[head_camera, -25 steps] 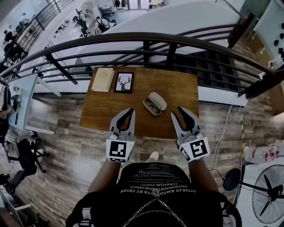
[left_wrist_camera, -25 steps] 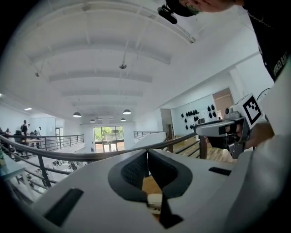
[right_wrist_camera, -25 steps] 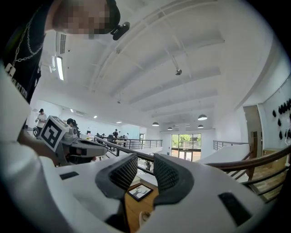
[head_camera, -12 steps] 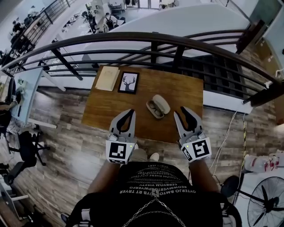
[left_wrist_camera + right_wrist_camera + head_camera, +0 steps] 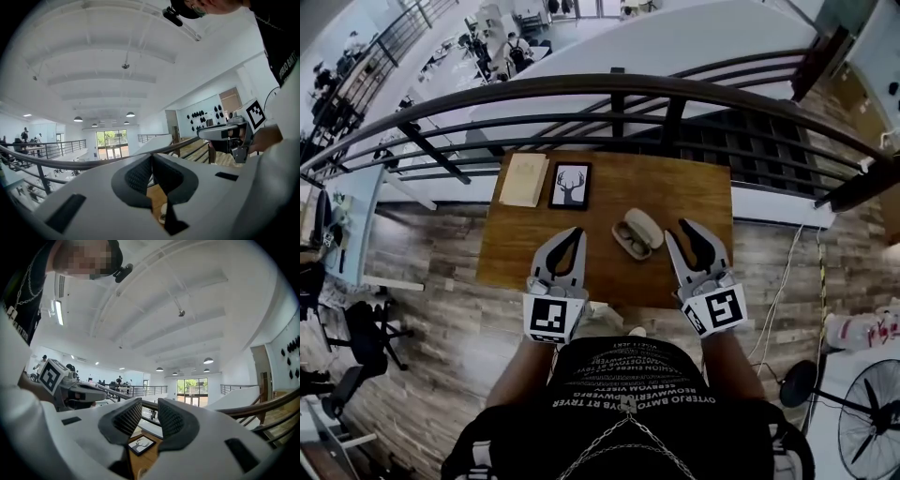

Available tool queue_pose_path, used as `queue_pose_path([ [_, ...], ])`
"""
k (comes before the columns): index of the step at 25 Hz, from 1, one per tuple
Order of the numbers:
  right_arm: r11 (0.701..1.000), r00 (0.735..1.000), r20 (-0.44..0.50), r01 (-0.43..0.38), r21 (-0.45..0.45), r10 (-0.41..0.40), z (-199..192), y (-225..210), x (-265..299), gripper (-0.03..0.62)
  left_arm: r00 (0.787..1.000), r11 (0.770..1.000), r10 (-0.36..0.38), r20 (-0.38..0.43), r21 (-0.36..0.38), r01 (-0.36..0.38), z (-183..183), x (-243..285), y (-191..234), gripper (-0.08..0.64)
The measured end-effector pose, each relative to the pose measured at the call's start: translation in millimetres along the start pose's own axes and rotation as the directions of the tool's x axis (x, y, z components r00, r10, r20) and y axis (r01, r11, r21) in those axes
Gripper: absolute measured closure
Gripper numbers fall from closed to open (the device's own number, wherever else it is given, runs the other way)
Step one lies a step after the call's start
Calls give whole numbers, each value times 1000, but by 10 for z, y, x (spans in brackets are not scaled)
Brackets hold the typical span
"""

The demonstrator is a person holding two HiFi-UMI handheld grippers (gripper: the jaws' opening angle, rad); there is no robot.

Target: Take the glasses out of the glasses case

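Grippers empty: left gripper [image 5: 572,234] closed, right gripper [image 5: 692,232] parted, near glasses case [image 5: 637,232].

Head view: overhead, looking steeply down on the tabletop [image 5: 525,244].
Gripper views: low, level, facing the railing [image 5: 80,165]; both share the tabletop.

Open cream oval glasses case [image 5: 637,233], right of the table's centre: contents too small to be made out in the head view. In the left gripper view only a pale sliver of the case [image 5: 162,217] is seen, the rest masked by the left gripper [image 5: 151,159]. Brown wooden table [image 5: 516,244]: near edge partly covered by that gripper and the right gripper [image 5: 685,228].
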State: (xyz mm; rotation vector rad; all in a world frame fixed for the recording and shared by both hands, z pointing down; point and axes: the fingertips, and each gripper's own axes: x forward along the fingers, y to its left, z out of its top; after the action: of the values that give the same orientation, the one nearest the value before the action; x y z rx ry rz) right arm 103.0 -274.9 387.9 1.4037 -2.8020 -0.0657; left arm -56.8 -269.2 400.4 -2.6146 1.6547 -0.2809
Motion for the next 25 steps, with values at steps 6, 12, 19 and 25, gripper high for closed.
queue_pose_path([
  [6,1000,1000,-21,13,1,-13,-80,-72,266,494,1000,1000,-9,0,-9,9,-28,186,206,532],
  [12,1000,998,-54,13,9,-13,-241,-165,470,494,1000,1000,-12,-12,-20,11,-108,359,334,531],
  [19,999,993,-112,24,31,-21,-510,-277,677,494,999,999,-35,-23,-15,35,-150,604,398,531],
  [25,999,983,-182,35,33,-28,-815,-348,765,492,999,999,-46,-19,-17,46,-133,747,447,531],
])
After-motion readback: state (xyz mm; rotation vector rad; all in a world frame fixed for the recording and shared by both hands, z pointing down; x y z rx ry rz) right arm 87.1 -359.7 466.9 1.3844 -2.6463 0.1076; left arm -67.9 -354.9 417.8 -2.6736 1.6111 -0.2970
